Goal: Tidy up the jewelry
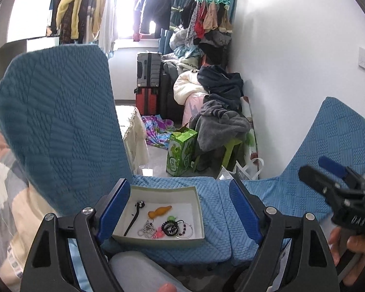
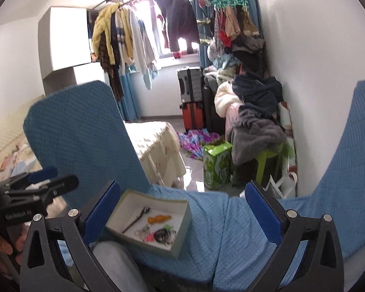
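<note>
Here: shallow white box (image 1: 200, 215) on blue quilted seat (image 1: 221, 221), w/ black hairpin (image 1: 133, 219), orange charm (image 1: 159, 212), chain, bracelets jumbled, small bits unclear. Left gripper (image 1: 180, 209), right gripper (image 2: 180, 209) both spread, empty.

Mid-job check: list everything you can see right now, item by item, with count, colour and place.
box: one, white inside, on the blue seat cushion
hair stick: one, black, left in box
orange piece: one, middle of box
ball chain: one, silver, front of box
black ring: one, front of box
beaded bracelet: one, dark beads, front right of box
pink piece: one, front edge
green piece: one, small, mid box
seat cushion: blue quilted, under box
green carton: one, on floor
suitcases: two, grey over red, by window
left gripper: open, around box
right gripper: open, empty
</note>
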